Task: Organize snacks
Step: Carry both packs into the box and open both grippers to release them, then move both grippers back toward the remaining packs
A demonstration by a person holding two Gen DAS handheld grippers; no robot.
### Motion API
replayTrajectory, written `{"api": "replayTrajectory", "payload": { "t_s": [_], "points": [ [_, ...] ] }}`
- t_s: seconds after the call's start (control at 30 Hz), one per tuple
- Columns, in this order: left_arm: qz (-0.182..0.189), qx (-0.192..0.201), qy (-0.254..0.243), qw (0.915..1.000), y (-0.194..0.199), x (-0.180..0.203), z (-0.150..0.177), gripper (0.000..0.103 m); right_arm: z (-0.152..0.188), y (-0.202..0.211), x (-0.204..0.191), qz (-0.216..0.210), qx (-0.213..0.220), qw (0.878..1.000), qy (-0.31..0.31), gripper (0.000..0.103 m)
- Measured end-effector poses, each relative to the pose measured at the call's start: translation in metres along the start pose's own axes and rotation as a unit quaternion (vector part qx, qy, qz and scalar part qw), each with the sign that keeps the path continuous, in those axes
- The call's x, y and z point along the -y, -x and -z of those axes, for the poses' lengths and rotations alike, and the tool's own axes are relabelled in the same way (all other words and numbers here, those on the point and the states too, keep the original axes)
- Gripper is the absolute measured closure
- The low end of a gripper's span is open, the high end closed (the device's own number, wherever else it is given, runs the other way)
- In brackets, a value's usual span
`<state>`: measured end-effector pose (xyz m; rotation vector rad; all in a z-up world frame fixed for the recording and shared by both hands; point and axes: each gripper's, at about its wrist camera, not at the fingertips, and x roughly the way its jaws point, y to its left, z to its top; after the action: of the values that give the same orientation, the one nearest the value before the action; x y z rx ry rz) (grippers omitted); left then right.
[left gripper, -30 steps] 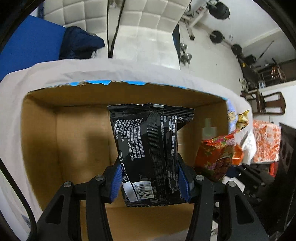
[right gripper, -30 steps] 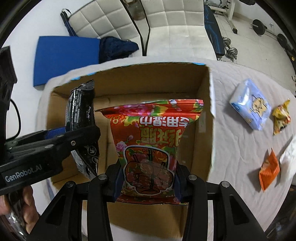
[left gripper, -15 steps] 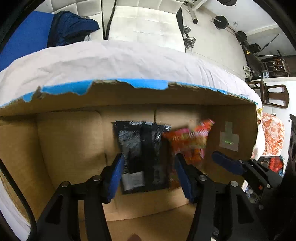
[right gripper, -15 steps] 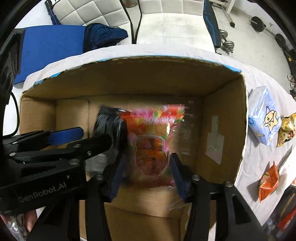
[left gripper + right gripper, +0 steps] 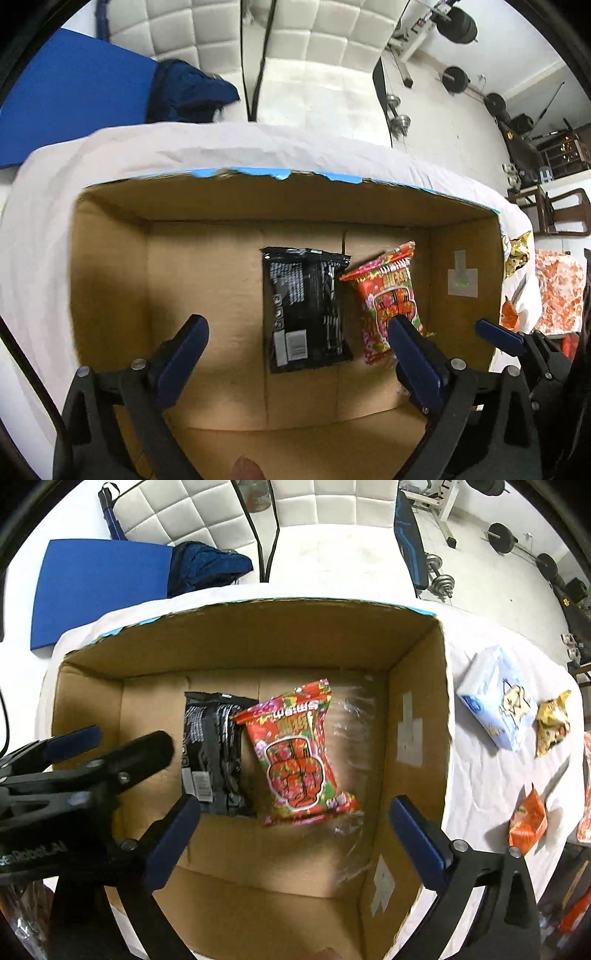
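Observation:
A black snack packet (image 5: 306,306) (image 5: 214,753) lies flat on the floor of the open cardboard box (image 5: 110,266) (image 5: 417,686). A red flowered snack packet (image 5: 391,299) (image 5: 295,753) lies beside it on the right, its edge overlapping the black one. My left gripper (image 5: 295,354) hangs above the box, open and empty. My right gripper (image 5: 295,830) is also open and empty over the box's right half. In the right wrist view the left gripper (image 5: 74,749) shows at the left edge.
The box stands on a table under a white cloth (image 5: 480,775). To the right of the box lie a pale blue packet (image 5: 495,705), a yellow packet (image 5: 552,722) and an orange packet (image 5: 528,819). White chairs (image 5: 325,520) and a blue mat (image 5: 99,587) stand behind the table.
Both grippers opened and let go of their packets, which dropped to the box floor. Both grippers have since lifted back above the box.

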<state>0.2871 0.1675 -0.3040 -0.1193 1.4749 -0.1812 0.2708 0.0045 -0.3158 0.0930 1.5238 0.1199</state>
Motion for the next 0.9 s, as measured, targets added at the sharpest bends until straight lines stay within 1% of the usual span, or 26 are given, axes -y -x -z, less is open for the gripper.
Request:
{"api": "replayTrajectory", "payload": {
  "t_s": [0.13, 0.3, 0.43, 0.5, 0.6, 0.8, 0.9],
  "points": [
    [-0.008, 0.024, 0.002, 0.9997, 0.022, 0.0, 0.019, 0.003, 0.017, 0.013, -0.002, 0.0, 0.011, 1.0, -0.004, 0.0],
    [-0.019, 0.065, 0.0, 0.9977, 0.05, 0.001, 0.045, 0.003, 0.042, 0.035, -0.009, 0.017, 0.039, 0.999, 0.002, 0.0],
    [-0.042, 0.094, -0.007, 0.9947, 0.073, 0.009, 0.068, 0.003, 0.069, 0.056, -0.01, 0.024, 0.063, 0.998, -0.002, 0.0],
    [-0.051, 0.101, -0.011, 0.9935, 0.084, 0.009, 0.082, 0.003, 0.082, 0.069, -0.011, 0.021, 0.072, 0.997, -0.003, 0.0],
    [-0.054, 0.108, -0.012, 0.9927, 0.095, 0.01, 0.098, 0.003, 0.099, 0.086, -0.014, 0.021, 0.085, 0.996, 0.001, 0.0],
    [-0.063, 0.121, -0.004, 0.9907, 0.114, 0.012, 0.121, 0.003, 0.126, 0.114, -0.019, 0.025, 0.107, 0.994, 0.013, 0.0],
    [-0.066, 0.128, 0.001, 0.9896, 0.123, 0.016, 0.129, 0.003, 0.136, 0.122, -0.019, 0.016, 0.112, 0.993, 0.016, 0.0]
  ]
}}
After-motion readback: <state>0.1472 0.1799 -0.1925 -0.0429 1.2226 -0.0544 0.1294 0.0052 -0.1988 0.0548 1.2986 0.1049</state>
